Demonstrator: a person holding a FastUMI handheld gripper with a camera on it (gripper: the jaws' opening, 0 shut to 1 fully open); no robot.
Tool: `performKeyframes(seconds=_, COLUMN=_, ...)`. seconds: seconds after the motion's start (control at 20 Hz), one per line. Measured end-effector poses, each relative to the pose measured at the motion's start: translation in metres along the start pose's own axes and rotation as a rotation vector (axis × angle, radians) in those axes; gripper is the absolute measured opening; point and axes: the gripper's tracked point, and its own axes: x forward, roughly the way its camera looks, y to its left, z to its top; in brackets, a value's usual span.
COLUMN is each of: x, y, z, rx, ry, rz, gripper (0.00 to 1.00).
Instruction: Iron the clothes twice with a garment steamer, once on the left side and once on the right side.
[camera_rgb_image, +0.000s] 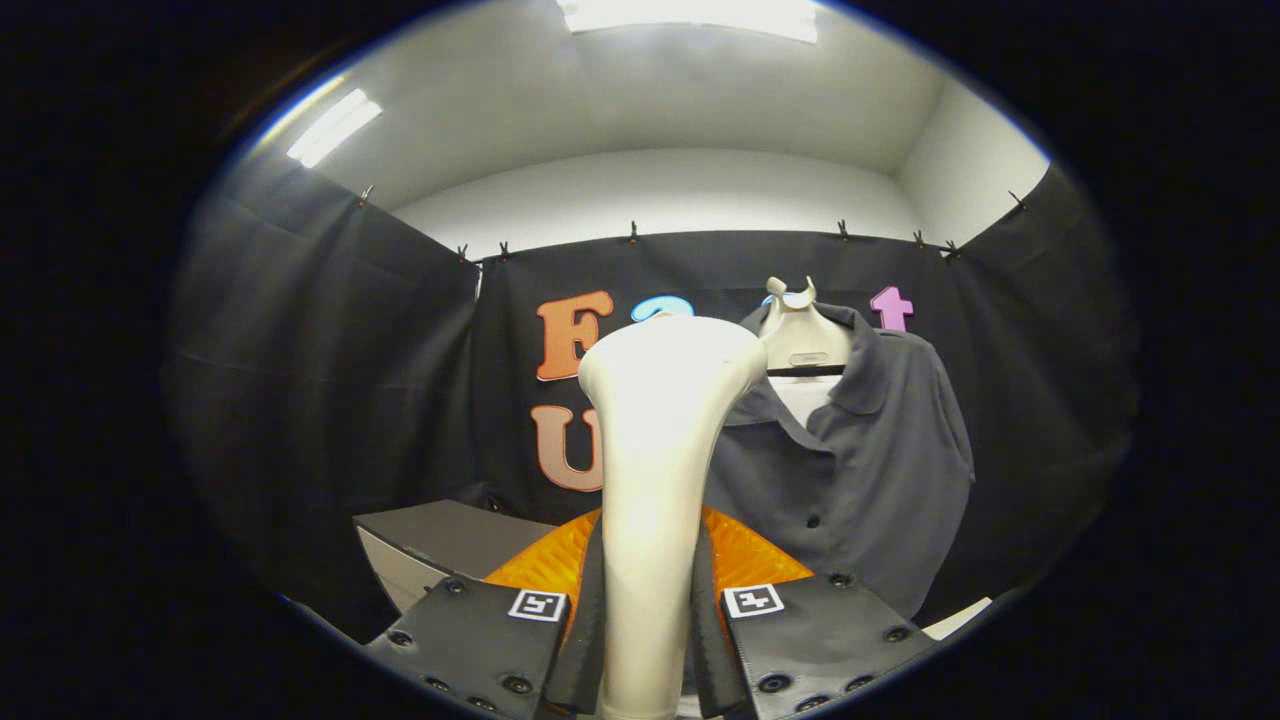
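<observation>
Tool (650, 640) clamped on garment steamer (660, 450) handle, head upright, polo shirt (850, 470) beyond to the right; risk: a loose grip lets the steamer twist mid-stroke.

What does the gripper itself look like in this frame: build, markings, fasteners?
The gripper has two flat plate-like bodies, one on each side, each dotted with round screw heads. Each plate carries a small square black-and-white fiducial tag near its inner top corner. From the plates, two narrow fingers with ribbed inner faces run forward. Behind them sits a translucent ribbed orange part. No cables are visible.
</observation>
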Motion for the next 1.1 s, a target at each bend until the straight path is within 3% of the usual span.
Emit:
performKeyframes(seconds=0.45, x=0.029, y=-0.06, z=-0.043, rx=0.044, ry=0.039, rz=-0.085, gripper=0.43)
performKeyframes(seconds=1.1, x=0.093, y=-0.07, z=-0.078, rx=0.067, ry=0.08, rz=-0.032, gripper=0.43)
